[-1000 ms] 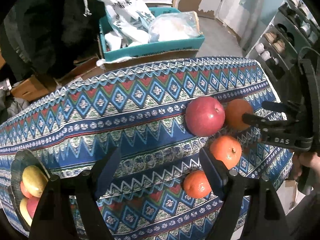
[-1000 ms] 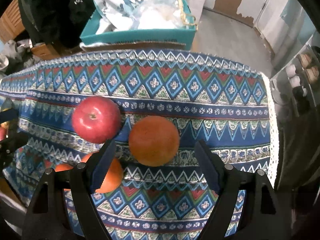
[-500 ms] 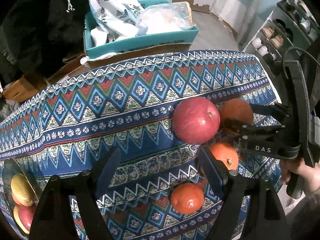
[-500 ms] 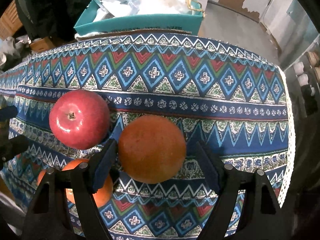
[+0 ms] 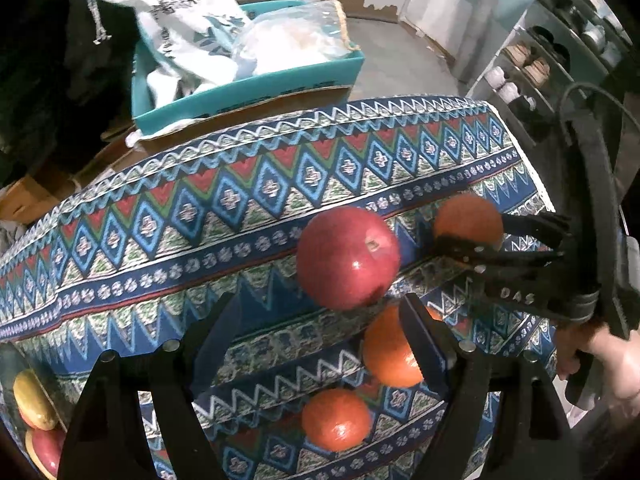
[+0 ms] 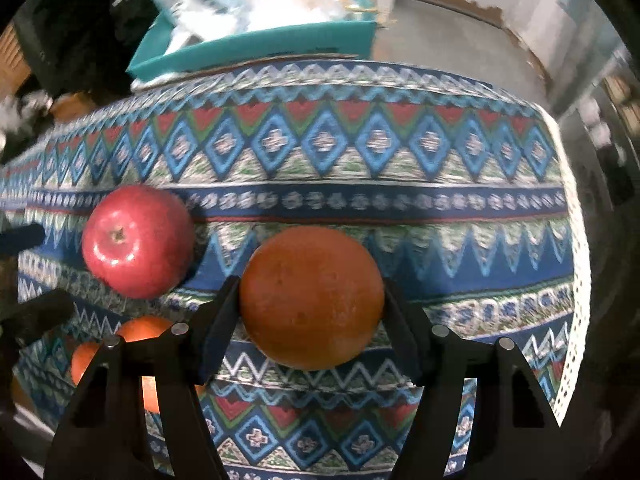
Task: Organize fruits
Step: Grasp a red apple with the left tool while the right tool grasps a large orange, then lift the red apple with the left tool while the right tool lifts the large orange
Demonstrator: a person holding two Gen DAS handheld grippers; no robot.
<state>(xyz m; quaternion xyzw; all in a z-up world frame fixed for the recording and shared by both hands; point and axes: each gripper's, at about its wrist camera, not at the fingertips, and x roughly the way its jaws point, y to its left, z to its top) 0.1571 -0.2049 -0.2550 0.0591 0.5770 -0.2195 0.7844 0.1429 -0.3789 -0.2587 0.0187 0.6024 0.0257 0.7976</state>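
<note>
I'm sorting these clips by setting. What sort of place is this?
Most likely a lived-in home, perhaps an entryway or storage corner. A table under a patterned tablecloth holds fruit, a teal box of bagged goods sits behind it, and a shoe rack stands on the bare floor.

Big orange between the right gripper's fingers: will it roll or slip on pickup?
The big orange is round on flat cloth, so a nudge likely rolls it. Its dull, pitted peel probably grips fairly well. The right gripper fingers flank its widest part, so squeeze-out seems unlikely.
</note>
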